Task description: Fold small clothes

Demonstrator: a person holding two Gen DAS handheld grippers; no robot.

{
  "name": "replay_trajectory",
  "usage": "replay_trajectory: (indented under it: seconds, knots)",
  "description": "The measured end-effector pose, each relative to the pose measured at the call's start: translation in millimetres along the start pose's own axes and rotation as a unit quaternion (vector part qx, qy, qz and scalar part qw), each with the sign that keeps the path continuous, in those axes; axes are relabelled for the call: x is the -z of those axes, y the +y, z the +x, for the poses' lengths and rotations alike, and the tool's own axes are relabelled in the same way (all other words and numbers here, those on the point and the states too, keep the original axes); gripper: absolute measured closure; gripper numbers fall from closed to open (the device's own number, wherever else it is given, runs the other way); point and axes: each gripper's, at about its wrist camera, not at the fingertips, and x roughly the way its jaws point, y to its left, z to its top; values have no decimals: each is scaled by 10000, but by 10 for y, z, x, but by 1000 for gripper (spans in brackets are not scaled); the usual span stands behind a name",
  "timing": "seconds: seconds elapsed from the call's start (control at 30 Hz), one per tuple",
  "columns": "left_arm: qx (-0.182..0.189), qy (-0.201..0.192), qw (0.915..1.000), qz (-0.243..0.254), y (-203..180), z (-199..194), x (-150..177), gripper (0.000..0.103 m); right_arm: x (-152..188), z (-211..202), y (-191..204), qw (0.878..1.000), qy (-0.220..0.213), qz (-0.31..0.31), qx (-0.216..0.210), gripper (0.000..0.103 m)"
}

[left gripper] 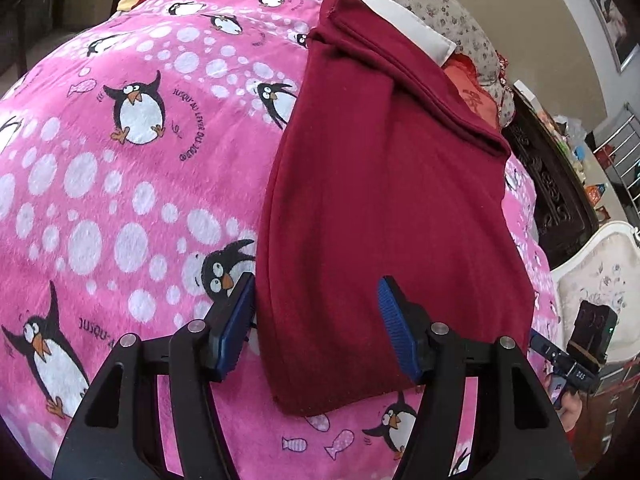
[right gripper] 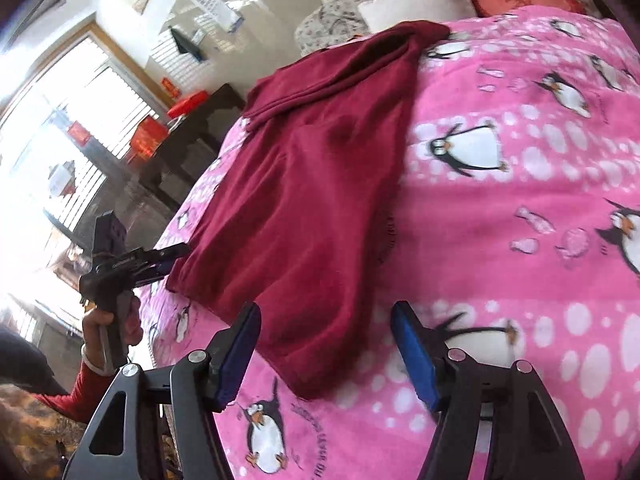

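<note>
Where pink penguin blanket (left gripper: 120, 184) spreads, maroon garment (left gripper: 384, 216) lies folded

The dark red garment (left gripper: 384, 216) is a soft, matt knit cloth with a faint nap, lying on a pink penguin-print blanket (left gripper: 120, 200) of fuzzy fleece. The left gripper (left gripper: 316, 320) and the right gripper (right gripper: 326, 344) each have matt black plastic arms, shiny round metal pivot pins and ribbed blue rubbery pads (left gripper: 390, 324). Beyond them, the white pillow (left gripper: 408, 20) is smooth cloth, and the dark carved furniture (left gripper: 556, 196) looks like glossy wood.
</note>
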Motion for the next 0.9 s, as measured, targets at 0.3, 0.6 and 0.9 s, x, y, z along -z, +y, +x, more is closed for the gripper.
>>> replay_trajectory:
  seconds: [0.3, 0.6, 0.9]
  knots:
    - [-166, -178, 9991, 359, -140, 86, 68, 23, 5, 128, 87, 9995, -108, -252, -125, 35]
    - [-615, -293, 9932, 943, -297, 198, 164, 15, -15, 118, 53, 9996, -99, -204, -166, 38]
    - [40, -68, 9986, 521, -133, 146, 92, 81, -74, 241, 105, 9992, -28, -310, -256, 89]
